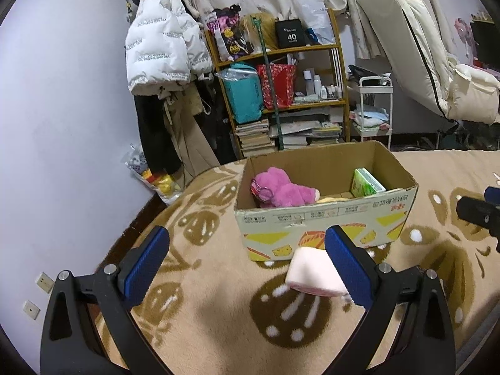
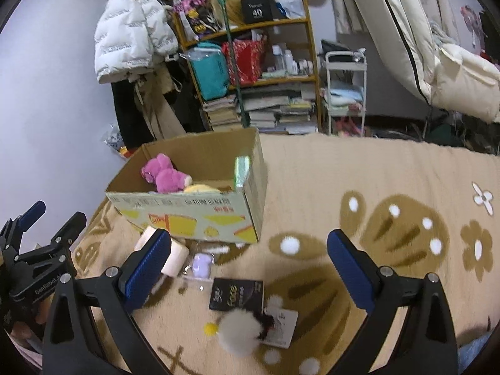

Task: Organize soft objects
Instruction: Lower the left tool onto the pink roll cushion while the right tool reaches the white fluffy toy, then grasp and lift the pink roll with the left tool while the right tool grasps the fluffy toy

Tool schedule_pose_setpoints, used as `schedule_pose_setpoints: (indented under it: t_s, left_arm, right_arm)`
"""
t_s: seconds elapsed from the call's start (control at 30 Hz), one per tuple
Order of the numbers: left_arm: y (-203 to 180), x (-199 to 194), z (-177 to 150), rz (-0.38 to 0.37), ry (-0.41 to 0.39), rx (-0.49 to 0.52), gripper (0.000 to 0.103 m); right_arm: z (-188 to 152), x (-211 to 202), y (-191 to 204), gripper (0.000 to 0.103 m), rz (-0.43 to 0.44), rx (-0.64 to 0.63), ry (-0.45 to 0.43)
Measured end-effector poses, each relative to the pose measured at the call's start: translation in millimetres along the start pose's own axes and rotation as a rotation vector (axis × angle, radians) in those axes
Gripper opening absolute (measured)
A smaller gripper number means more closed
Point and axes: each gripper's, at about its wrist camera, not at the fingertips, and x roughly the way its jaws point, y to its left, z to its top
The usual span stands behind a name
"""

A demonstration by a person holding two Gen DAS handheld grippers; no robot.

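Observation:
An open cardboard box (image 1: 328, 218) stands on the beige patterned blanket (image 1: 203, 312); it also shows in the right wrist view (image 2: 187, 215). Inside lie a pink plush bear (image 1: 281, 189), a yellow soft item (image 2: 201, 188) and a green packet (image 1: 365, 182). A pale pink soft block (image 1: 312, 272) lies before the box, against the inner side of my left gripper's right finger. My left gripper (image 1: 247, 253) is open and empty. My right gripper (image 2: 248, 253) is open and empty above a white fluffy pompom toy (image 2: 239, 332), a black packet (image 2: 236, 295) and a small lilac item (image 2: 201, 265).
A wooden shelf (image 1: 281, 87) with bags, bottles and stacked books stands behind the bed, beside hanging coats (image 1: 162, 47) and a white trolley (image 1: 375, 109). A folded mattress (image 1: 422, 47) leans at the right. The blanket's left edge drops to the floor.

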Motion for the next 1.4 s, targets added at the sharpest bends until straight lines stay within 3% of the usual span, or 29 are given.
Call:
schedule_pose_setpoints:
  t_s: [0.2, 0.37, 0.5, 0.97, 1.4]
  left_arm:
    - [-4, 11, -3, -0.078, 0.040, 0.002, 0.099]
    - [-11, 27, -8, -0.123, 0.103, 0.008, 0.099]
    - [-18, 43, -12, -0.159, 0.150, 0.008, 0.099]
    - [-41, 82, -27, -0.233, 0.282, 0.046, 0.099]
    - [-59, 121, -42, -0.292, 0.409, 0.066, 0.099]
  right_arm:
    - [-7, 6, 1, 0.103, -0.010, 0.001, 0.059]
    - [-15, 23, 4, 0.103, -0.063, -0.024, 0.154]
    - [-18, 37, 4, 0.103, -0.057, -0.019, 0.214]
    - [-42, 79, 0, 0.097, -0.041, -0.004, 0.451]
    - [-68, 107, -1, 0.095, -0.037, 0.015, 0.602]
